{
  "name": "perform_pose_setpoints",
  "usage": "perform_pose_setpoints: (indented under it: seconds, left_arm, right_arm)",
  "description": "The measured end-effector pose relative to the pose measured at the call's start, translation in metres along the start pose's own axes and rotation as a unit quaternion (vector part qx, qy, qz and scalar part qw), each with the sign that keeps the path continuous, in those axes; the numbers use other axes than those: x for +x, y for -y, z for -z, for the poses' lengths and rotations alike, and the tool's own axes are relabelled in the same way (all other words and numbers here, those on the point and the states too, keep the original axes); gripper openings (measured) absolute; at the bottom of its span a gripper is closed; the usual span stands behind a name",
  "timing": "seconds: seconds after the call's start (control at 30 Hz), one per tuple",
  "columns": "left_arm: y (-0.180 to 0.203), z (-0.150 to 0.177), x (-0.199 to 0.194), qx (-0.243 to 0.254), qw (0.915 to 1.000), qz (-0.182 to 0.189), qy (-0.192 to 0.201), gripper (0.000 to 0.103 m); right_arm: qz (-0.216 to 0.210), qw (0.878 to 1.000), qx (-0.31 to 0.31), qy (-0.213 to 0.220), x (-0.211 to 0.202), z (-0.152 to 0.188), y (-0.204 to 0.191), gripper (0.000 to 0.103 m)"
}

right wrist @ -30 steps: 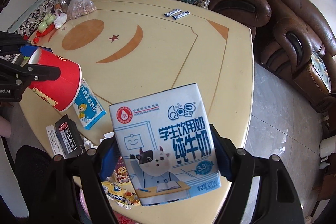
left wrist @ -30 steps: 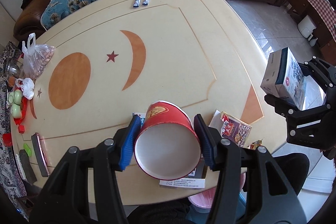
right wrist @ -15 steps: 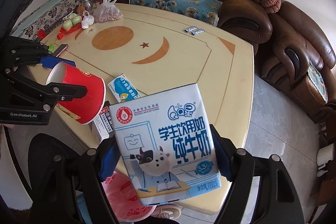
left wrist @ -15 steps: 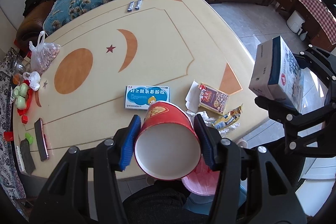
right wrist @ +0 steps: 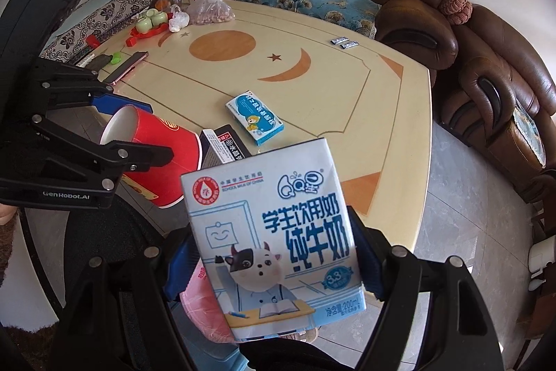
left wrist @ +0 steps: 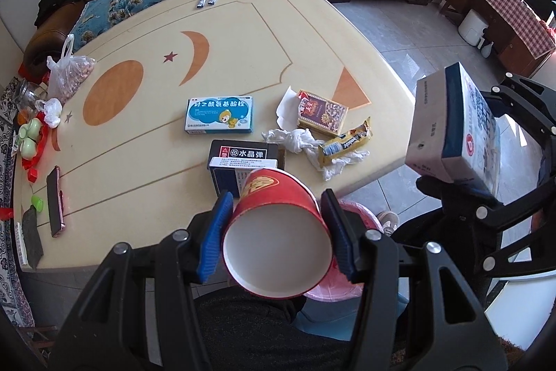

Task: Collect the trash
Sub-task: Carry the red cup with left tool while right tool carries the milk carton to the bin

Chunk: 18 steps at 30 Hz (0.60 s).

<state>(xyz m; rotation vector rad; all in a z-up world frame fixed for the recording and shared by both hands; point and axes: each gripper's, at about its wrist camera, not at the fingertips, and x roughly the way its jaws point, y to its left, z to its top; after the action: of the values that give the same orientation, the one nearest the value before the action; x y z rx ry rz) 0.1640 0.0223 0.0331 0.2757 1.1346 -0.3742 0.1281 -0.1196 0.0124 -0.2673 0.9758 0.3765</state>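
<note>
Trash split between both grippers off the near table [left wrist: 312, 33] edge: red paper cup [left wrist: 278, 232] clamped sideways, open mouth to camera, in left gripper [left wrist: 277, 228], blue pads pressed on both sides, above pink bin [left wrist: 351, 214]. Milk carton [right wrist: 274, 239] pinched upright in right gripper [right wrist: 274, 263], pads tight on both side faces, pink bin partly seen below it too. Left on table, left to right: blue medicine box [left wrist: 219, 114], black box [left wrist: 243, 155], crumpled tissue [left wrist: 295, 141], red-brown snack box [left wrist: 321, 110], yellow wrapper [left wrist: 345, 141].
</note>
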Motion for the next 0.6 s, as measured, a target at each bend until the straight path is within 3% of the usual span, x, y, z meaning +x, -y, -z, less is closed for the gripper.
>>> perform_pose_setpoints:
  seconds: [0.43,0.6]
  left_arm:
    - [0.024,0.067,0.037,-0.008,0.9993,0.035,-0.014,0.053]
    - [0.029,0.088,0.05,-0.016,0.9995,0.025,-0.011,0.053]
  right_arm:
    - [-0.027,0.999,0.027,-0.019,0.02,0.068,-0.023,0.074]
    - [-0.021,0.999,0.035,-0.017,0.03,0.09,-0.031,0.074]
